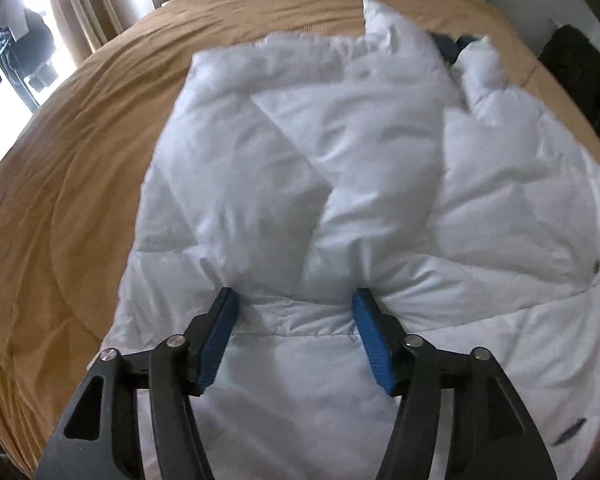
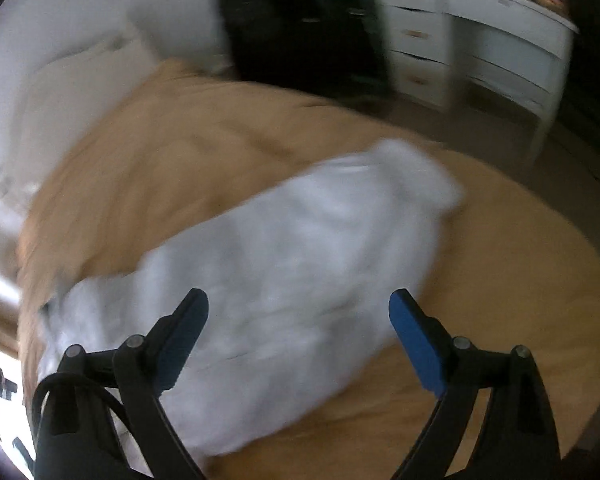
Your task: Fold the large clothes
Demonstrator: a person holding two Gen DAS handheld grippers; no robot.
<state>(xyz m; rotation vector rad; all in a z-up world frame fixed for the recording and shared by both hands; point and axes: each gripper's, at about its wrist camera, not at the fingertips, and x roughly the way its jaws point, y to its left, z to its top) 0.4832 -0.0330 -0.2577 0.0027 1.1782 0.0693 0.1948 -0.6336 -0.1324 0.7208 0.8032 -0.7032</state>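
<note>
Left jaws: my left gripper [image 1: 294,300] stands apart, pads pressed into puffed jacket fabric.
Right jaws: my right gripper [image 2: 298,300] gapes wide, empty.
Jacket: white puffer jacket [image 1: 360,168] spread on the bed [image 1: 80,168].
Room: white drawers [image 2: 420,52] beyond the bed.

The left gripper [image 1: 294,300] points steeply downward, its blue-padded fingers [image 1: 216,344] parted and both tips pressing into white padded fabric bunched between them, with no clamp on it. The right gripper [image 2: 298,300] hangs higher, tilted down, fingers spread very wide with nothing between them, its view blurred.
</note>
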